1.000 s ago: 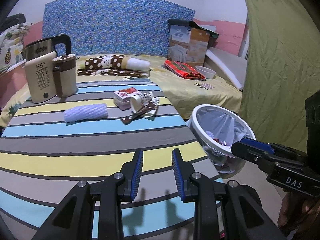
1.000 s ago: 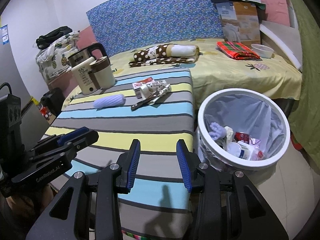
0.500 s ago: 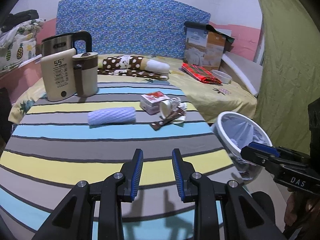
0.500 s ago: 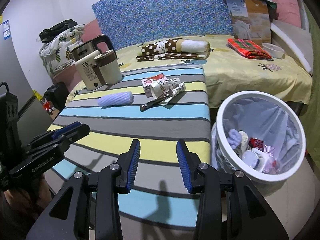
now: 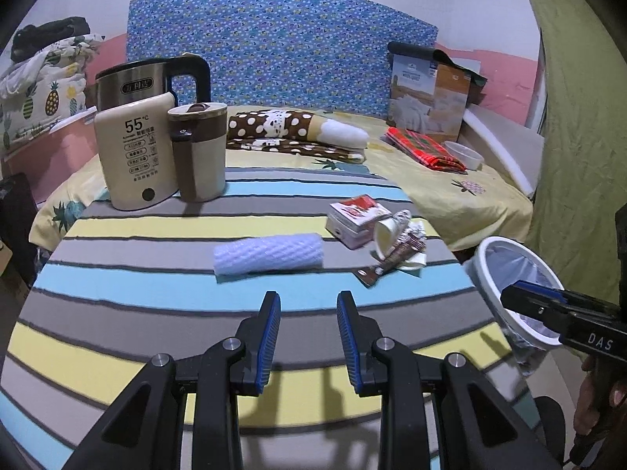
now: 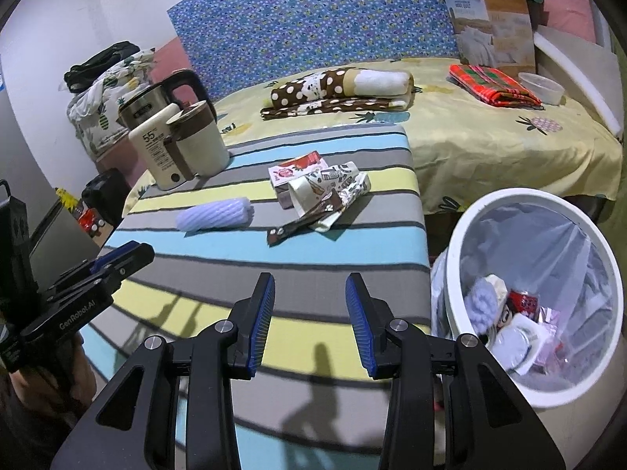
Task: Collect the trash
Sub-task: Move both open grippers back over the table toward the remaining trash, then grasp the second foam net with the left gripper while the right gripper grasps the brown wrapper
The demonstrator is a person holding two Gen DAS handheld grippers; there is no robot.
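Observation:
On the striped table [image 5: 156,297] lie a white foam net roll [image 5: 269,252], a red-and-white carton [image 5: 356,220], a crumpled paper cup [image 5: 386,235] and a brown wrapper [image 5: 378,270]. They also show in the right wrist view: the roll [image 6: 214,215], the carton [image 6: 294,176], the cup [image 6: 325,188] and the wrapper [image 6: 299,227]. A white trash bin [image 6: 540,297] with a plastic liner stands right of the table and holds several pieces of trash. My left gripper [image 5: 307,329] is open and empty, a little short of the roll. My right gripper [image 6: 309,321] is open and empty over the table's near edge.
A cream kettle base and a brown-and-cream mug [image 5: 198,152] stand at the table's far left with a steel kettle [image 5: 145,86] behind. A bed with folded cloths, a box [image 5: 429,98] and a small bowl [image 5: 464,154] lies beyond. Green curtain on the right.
Both grippers have swung left from the bin toward the table. The trash on the table now sits nearer the middle of both views. Both stay open and empty.

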